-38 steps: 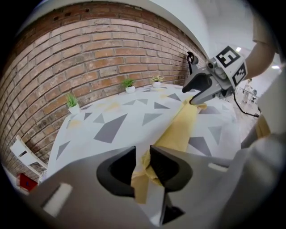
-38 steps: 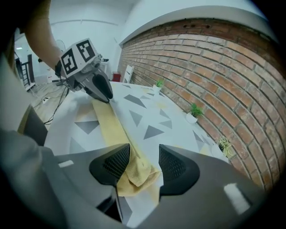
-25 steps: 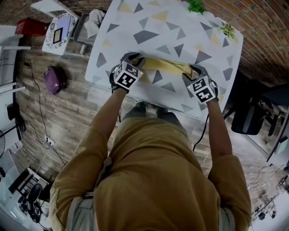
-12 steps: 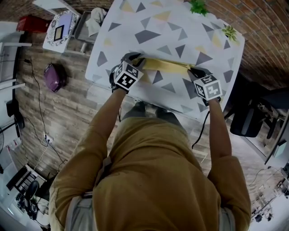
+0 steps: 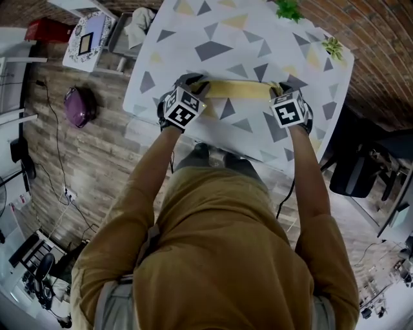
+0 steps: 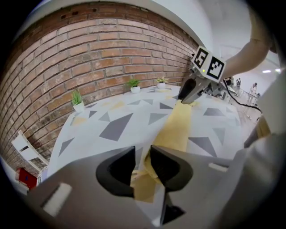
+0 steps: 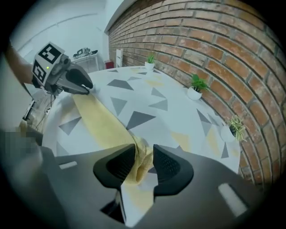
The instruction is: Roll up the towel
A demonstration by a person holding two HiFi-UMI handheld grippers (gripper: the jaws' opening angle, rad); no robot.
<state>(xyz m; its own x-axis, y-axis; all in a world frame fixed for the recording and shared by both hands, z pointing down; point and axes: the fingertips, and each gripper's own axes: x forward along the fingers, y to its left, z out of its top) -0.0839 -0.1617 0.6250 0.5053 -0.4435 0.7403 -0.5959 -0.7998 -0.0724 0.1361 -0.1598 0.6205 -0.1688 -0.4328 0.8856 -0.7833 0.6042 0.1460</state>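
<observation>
A yellow towel [image 5: 239, 89], folded into a long narrow strip, lies across the near part of the triangle-patterned table [image 5: 226, 32]. My left gripper [image 5: 197, 82] is shut on the strip's left end, and yellow cloth shows between its pads in the left gripper view [image 6: 142, 159]. At the other end my right gripper [image 5: 279, 90] has a bunched fold of towel pinched between its pads [image 7: 144, 161]. Its jaws have just been opening a little, with the cloth still filling the gap. Each gripper view shows the other gripper at the strip's far end [image 6: 187, 91] [image 7: 82, 85].
Small potted plants [image 5: 288, 9] [image 5: 333, 46] stand along the table's far edge by the brick wall. On the floor to the left are a purple bag [image 5: 79, 107] and a white stand [image 5: 87, 40]. A dark chair [image 5: 355, 171] stands at the right.
My right gripper has shifted farther onto the table and slightly left, and its marker cube has rolled. The towel strip now lies straighter between the grippers. The left gripper has not moved.
</observation>
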